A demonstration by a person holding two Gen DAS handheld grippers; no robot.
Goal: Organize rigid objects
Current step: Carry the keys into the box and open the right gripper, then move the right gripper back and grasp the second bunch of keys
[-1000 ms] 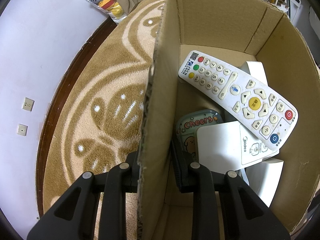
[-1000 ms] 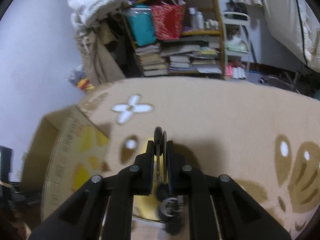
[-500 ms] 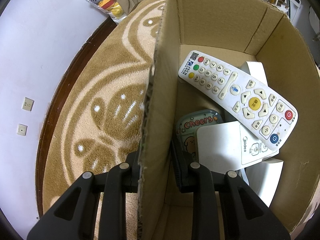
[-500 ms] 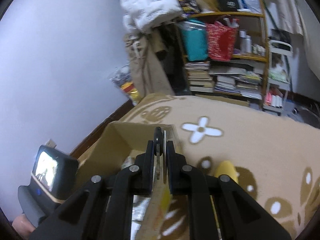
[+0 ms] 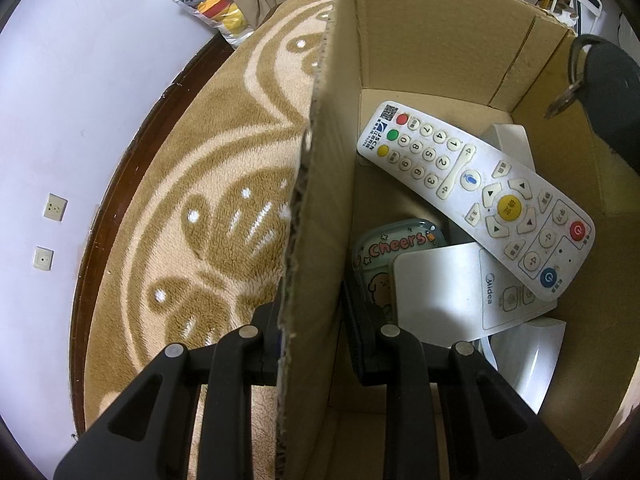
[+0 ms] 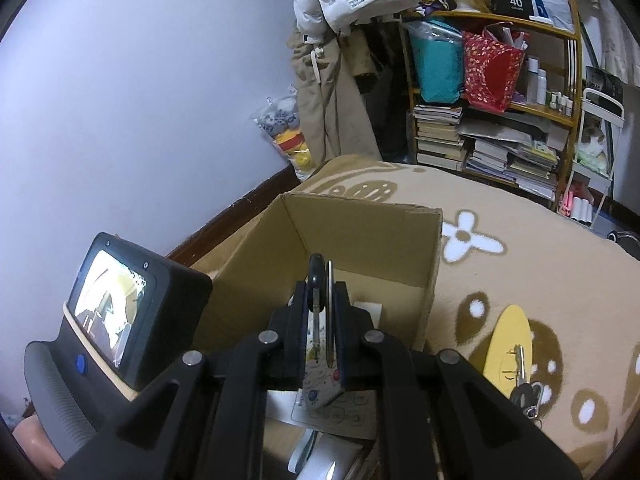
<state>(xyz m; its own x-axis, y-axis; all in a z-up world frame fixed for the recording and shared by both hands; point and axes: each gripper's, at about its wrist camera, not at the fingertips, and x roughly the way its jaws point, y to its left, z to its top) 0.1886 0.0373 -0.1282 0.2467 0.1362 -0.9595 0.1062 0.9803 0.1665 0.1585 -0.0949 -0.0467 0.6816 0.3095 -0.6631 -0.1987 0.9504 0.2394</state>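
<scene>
Left tool [image 5: 310, 332]: matte black plastic, two fingers on ribbed linkage arms, silver round pivot screws. Right tool [image 6: 322, 322]: same black build, silver screws, triangular cutouts lower frame.

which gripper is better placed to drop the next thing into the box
Right. The right gripper is shut on a set of keys and hangs above the open cardboard box. The left gripper is clamped on the box wall, steadying it.

L gripper [image 5: 310, 344] clamped; R gripper [image 6: 322, 312] pinching.
</scene>
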